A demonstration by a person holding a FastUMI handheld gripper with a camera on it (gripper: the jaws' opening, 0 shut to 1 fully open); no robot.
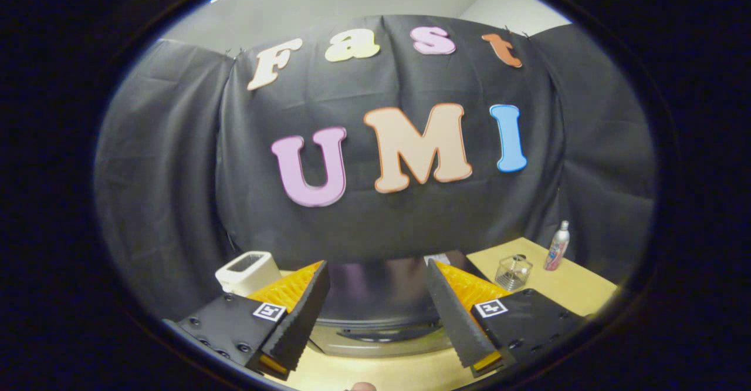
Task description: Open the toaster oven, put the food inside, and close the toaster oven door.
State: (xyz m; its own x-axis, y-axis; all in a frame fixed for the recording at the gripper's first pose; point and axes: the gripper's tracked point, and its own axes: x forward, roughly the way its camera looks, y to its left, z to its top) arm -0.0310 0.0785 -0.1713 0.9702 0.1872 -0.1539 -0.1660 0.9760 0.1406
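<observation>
Fingers of my gripper [378, 314] stand wide apart with nothing held between them, pointing over the light wooden table [581, 288] toward the black cloth wall of the booth. Between the two fingers, just ahead of them, sits the silver toaster oven [375, 314] with its dark, glossy top; I look down on it from above, so I see mostly its top face and a strip of its front edge where a dark curved handle [384, 333] runs across. From this angle I cannot tell whether its door is fully shut, though the handle sits up against the front edge.

Beyond my left finger [299, 314], close to the oven's left side, stands a cream-white plastic toaster [246, 270] with a slot open at its top. Beyond my right finger [457, 314], on the bare wood, a small clear glass jar [513, 272] with a lid stands near the oven's far right corner. Farther along the table, near the cloth wall, a slim white spray bottle [557, 245] with a coloured label stands upright, apart from the jar. Something small and rounded shows beneath the fingers, too cut off to tell what it is.
</observation>
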